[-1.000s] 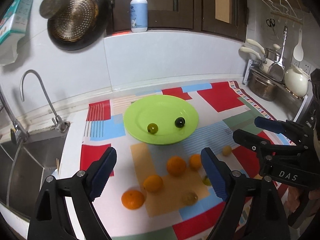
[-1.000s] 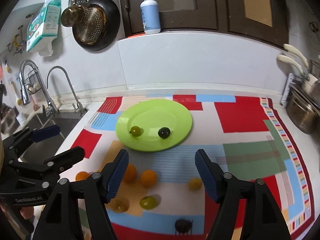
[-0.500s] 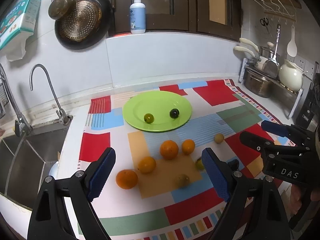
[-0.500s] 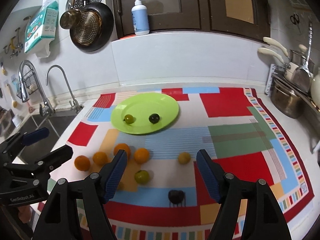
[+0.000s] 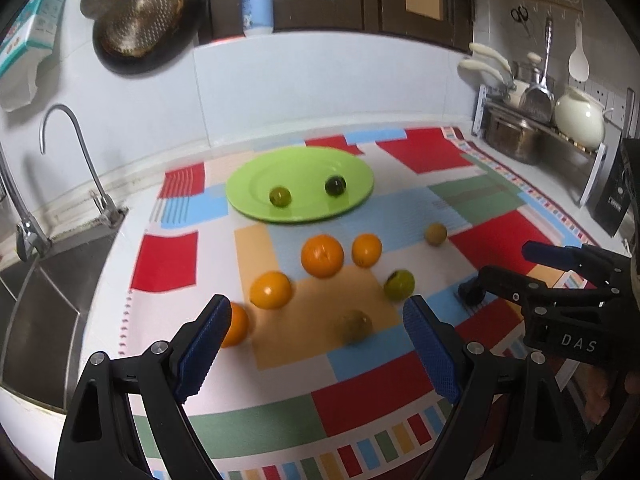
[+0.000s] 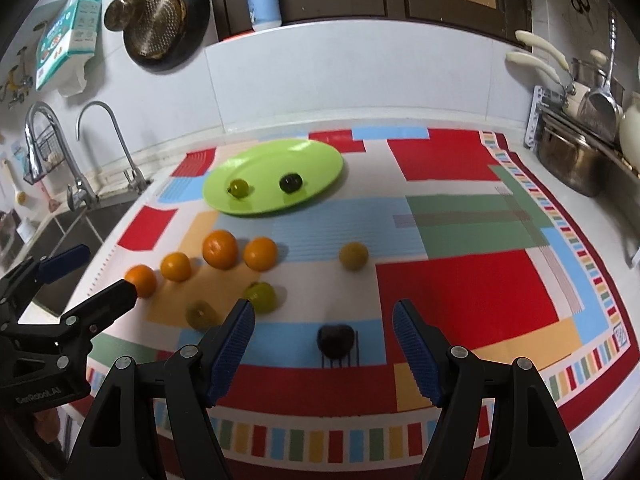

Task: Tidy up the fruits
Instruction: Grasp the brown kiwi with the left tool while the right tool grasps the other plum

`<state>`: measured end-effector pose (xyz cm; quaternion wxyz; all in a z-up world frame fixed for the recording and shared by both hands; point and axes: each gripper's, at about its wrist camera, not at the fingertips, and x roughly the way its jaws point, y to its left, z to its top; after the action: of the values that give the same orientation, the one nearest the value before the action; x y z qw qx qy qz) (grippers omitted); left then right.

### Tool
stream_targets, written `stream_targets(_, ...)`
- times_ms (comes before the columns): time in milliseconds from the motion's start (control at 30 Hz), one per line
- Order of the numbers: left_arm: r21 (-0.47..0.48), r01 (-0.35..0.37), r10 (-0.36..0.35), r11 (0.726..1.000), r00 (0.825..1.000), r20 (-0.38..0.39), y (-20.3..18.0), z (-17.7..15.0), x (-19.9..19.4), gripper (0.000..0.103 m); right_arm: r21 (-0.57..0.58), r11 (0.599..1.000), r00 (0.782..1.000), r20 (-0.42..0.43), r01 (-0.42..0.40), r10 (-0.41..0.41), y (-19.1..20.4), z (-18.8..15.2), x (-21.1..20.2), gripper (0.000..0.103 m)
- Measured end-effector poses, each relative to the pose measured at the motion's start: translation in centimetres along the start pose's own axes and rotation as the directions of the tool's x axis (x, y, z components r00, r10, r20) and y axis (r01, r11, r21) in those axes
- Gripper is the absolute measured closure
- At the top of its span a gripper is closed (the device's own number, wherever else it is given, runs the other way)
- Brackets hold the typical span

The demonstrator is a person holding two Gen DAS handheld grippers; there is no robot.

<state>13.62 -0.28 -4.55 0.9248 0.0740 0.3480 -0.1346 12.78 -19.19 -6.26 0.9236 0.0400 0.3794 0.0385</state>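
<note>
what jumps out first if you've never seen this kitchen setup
The bright green plate at the back of the patchwork mat grabs the eye, with two small dark fruits on it. In front of it four oranges lie in a loose row, with a few green and dark fruits nearby. Both grippers, left and right, hang open and empty in the foreground.

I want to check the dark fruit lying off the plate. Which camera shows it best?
The right wrist view: the dark fruit lies whole on the mat between the open fingers. In the left wrist view, the right gripper partly hides it.
</note>
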Motion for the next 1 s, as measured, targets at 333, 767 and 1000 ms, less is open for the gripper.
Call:
stream_targets(333,-0.003,0.037,-0.037,0.999,0.996,-0.075,-0.6,-1.9,3.3,0.027,0.008,1.0,0.999,-0.043,-0.009,0.01,-0.7,-1.6,2.4,0.031)
stream_targets(767,-0.008,0.088,-0.089,0.996,0.988,-0.124,-1.2,-1.9,6.1,0.056,0.012,0.999,0.998,-0.06,-0.034,0.035,-0.6,-2.0,4.4,0.053)
stream_targets(1000,-0.027,0.112,-0.114,0.993,0.983,-0.147,-1.0,-2.1,6.9,0.069,0.014,0.999,0.996,-0.077,-0.042,0.043,-0.5,-2.1,5.0,0.065)
